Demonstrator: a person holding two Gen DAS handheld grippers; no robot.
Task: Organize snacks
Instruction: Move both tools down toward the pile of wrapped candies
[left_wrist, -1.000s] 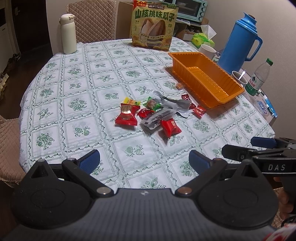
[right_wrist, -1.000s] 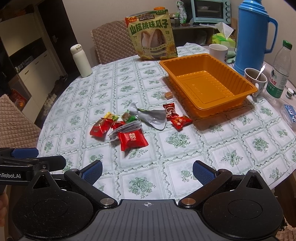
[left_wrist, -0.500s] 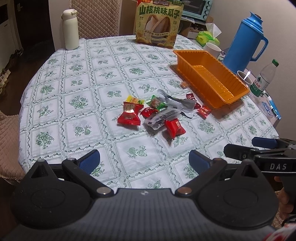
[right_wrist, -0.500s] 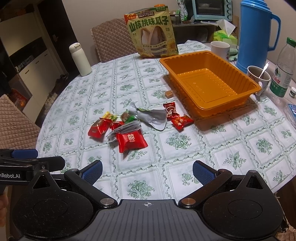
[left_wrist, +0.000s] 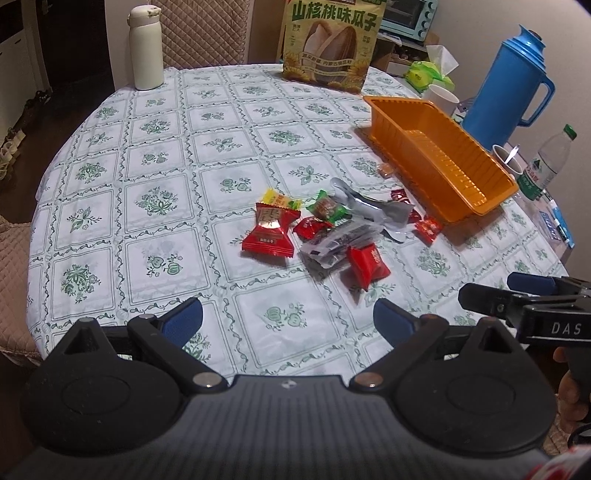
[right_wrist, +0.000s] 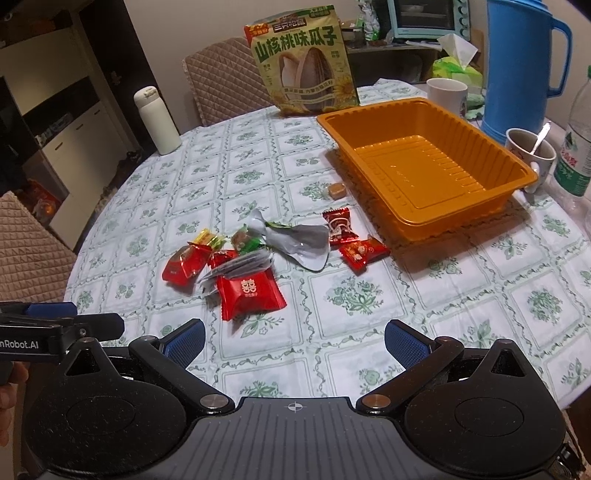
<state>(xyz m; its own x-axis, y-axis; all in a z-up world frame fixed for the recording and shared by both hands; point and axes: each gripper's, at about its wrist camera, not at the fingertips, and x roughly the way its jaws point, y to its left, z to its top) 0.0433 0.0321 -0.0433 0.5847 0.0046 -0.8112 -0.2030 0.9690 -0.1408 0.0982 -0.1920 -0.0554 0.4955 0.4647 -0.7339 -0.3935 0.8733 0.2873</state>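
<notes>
Your left gripper (left_wrist: 288, 317) and right gripper (right_wrist: 293, 341) both hover above the near edge of the surface (left_wrist: 166, 155), jaws spread wide and holding nothing. The snacks (right_wrist: 251, 258) lie in a loose heap mid-surface, ahead of both grippers. The orange tray (right_wrist: 424, 166) sits empty just beyond them, to your right, with one small candy (right_wrist: 337, 189) beside it.

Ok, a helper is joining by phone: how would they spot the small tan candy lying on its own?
Find the orange tray. Beside its long near-left wall, on the tablecloth, lies a small tan candy. It sits alone, apart from the pile of red wrappers, and is the only caramel-coloured piece.
</notes>
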